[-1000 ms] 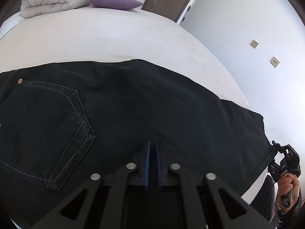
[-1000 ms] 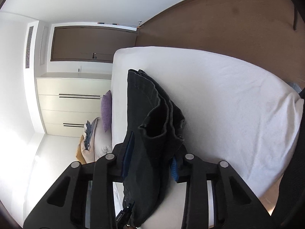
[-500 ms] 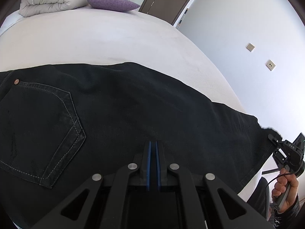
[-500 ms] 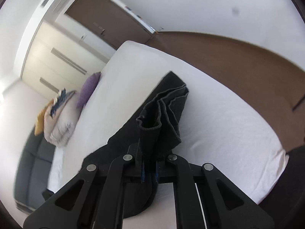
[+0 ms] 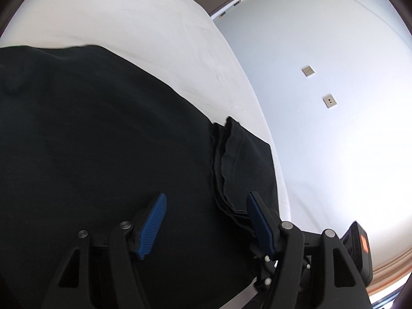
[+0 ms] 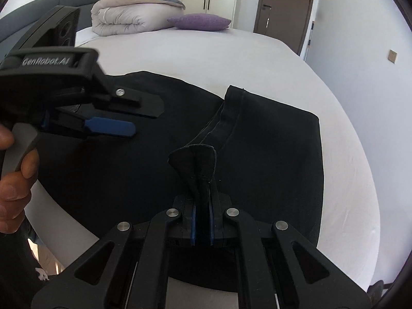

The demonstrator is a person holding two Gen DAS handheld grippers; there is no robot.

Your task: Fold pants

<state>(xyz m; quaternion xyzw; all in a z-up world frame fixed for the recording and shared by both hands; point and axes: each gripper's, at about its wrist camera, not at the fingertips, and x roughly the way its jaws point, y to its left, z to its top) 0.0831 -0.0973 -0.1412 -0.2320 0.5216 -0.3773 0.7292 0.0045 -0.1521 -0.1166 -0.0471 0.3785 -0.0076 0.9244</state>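
Black pants [image 6: 257, 139] lie spread across the near part of a white bed [image 6: 231, 59], with the leg ends folded back over the rest of the fabric so that their hems [image 5: 224, 159] form a ridge across the top layer. In the right wrist view the hem band [image 6: 229, 118] runs from the far edge of the pants toward the camera.

The right claw [image 6: 202, 221] is pressed together on a pinch of that hem fabric: a small dark tuft [image 6: 195, 164] stands up from between its blue pads. The left claw [image 5: 206, 221] hovers just over the pants with its jaws opening; its blue pads [image 5: 152, 221] stand well apart, the hem ridge lies below and between them, and they press on nothing. In the right wrist view the left claw [image 6: 128, 118] reaches in from the left, held by a hand [image 6: 15, 170] on its grey handle.

At the head of the bed sit a folded duvet [image 6: 123, 18] and a purple pillow [image 6: 199, 22], with a brown door [image 6: 280, 7] beyond. Two wall sockets [image 5: 319, 85] show on the white wall beside the bed.
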